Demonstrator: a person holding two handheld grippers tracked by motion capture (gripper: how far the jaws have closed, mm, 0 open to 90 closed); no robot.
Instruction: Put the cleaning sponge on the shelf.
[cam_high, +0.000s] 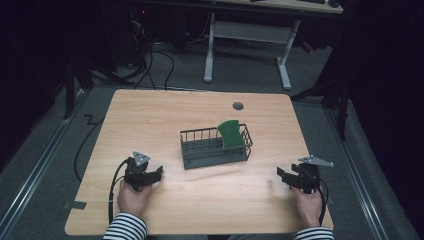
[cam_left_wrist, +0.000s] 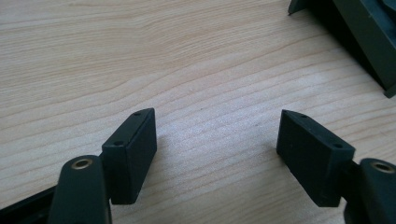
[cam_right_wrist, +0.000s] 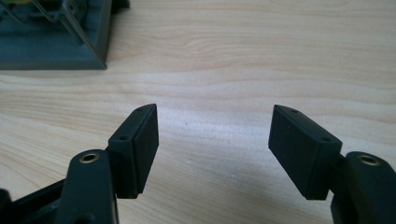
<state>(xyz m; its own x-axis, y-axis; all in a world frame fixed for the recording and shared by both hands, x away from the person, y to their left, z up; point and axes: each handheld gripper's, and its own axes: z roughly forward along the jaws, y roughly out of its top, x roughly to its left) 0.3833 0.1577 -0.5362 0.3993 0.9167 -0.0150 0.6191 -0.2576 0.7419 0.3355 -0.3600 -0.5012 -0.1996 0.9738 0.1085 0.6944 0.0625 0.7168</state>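
Observation:
A dark wire rack (cam_high: 215, 148) stands at the middle of the wooden table (cam_high: 165, 110), with a green plate (cam_high: 231, 133) upright in its right end. My left gripper (cam_high: 150, 175) rests near the front left, open, its jaws wide apart over bare wood (cam_left_wrist: 217, 135). A corner of the rack's base (cam_left_wrist: 369, 32) shows at the top right of the left gripper view. My right gripper (cam_high: 285, 176) rests near the front right, open and empty (cam_right_wrist: 214, 135). The rack's base corner (cam_right_wrist: 56, 42) lies at the top left of the right gripper view.
A round cable grommet (cam_high: 238, 105) sits near the table's far edge. A cable (cam_high: 114, 187) trails from the left gripper off the front edge. Beyond the table stands another desk's white frame (cam_high: 247, 45) with floor cables. Bare wood surrounds the rack on all sides.

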